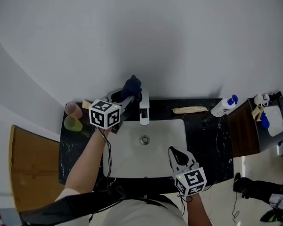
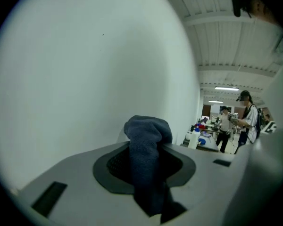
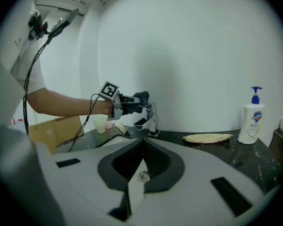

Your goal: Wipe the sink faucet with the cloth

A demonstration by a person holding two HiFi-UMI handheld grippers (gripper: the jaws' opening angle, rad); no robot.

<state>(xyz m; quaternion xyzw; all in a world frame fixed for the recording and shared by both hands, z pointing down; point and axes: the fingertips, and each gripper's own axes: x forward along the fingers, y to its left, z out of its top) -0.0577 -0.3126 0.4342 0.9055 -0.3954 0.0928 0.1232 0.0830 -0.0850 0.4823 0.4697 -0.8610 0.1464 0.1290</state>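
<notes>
The left gripper (image 1: 128,99) squeezes the dark blue soft cloth (image 1: 132,86) over the shiny metal faucet (image 1: 144,112) at the black stone counter's (image 1: 203,131) back edge, ready to rub it; the right gripper (image 1: 175,153) rests closed and empty by the front edge, out of the way.

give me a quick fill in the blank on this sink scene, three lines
The left gripper grips a dark blue ___.
The soap bottle has a ___ pump.
In the head view, the two cups stand ___ of the faucet.
Missing words: cloth; blue; left.
</notes>
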